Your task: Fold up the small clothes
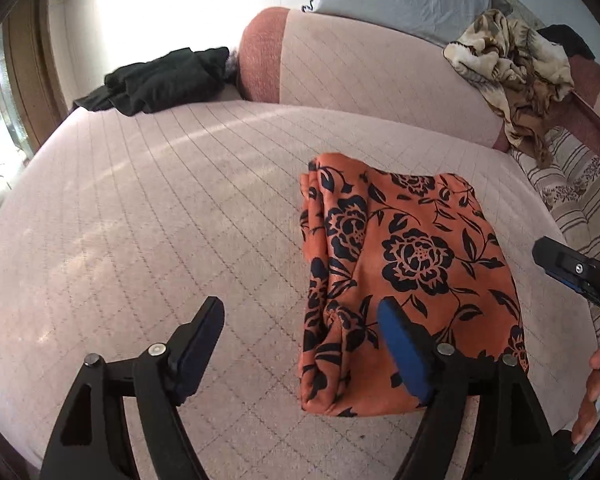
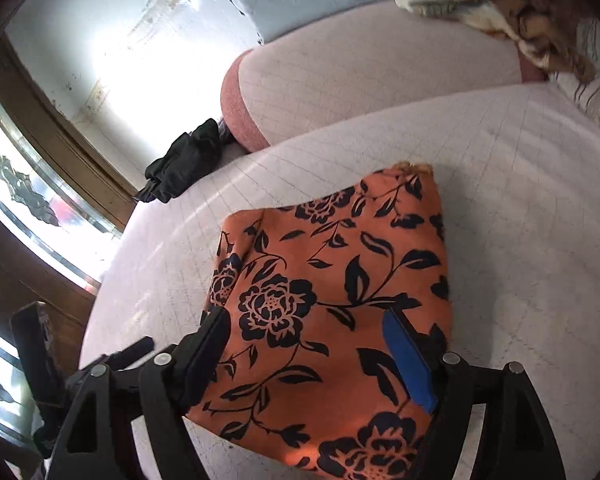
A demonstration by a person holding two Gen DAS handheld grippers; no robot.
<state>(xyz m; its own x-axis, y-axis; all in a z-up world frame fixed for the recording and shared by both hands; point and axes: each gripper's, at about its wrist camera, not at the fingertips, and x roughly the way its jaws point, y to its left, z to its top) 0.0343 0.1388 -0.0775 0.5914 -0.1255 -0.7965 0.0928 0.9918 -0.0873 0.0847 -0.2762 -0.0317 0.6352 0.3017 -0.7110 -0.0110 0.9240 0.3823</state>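
Note:
An orange garment with a dark floral print (image 1: 404,264) lies folded into a compact rectangle on the pink quilted bed (image 1: 160,220). My left gripper (image 1: 300,312) is open and empty above the garment's near left edge; its right finger is over the cloth, its left finger over bare bed. In the right wrist view the garment (image 2: 332,288) fills the middle, and my right gripper (image 2: 306,324) is open over its near part, holding nothing. The right gripper's tip (image 1: 572,268) also shows at the left view's right edge.
A black garment (image 1: 160,80) lies bunched at the bed's far left by a window. A pink bolster (image 1: 360,76) runs along the back. A beige patterned cloth (image 1: 512,72) is heaped at the far right, above a striped cushion (image 1: 572,192).

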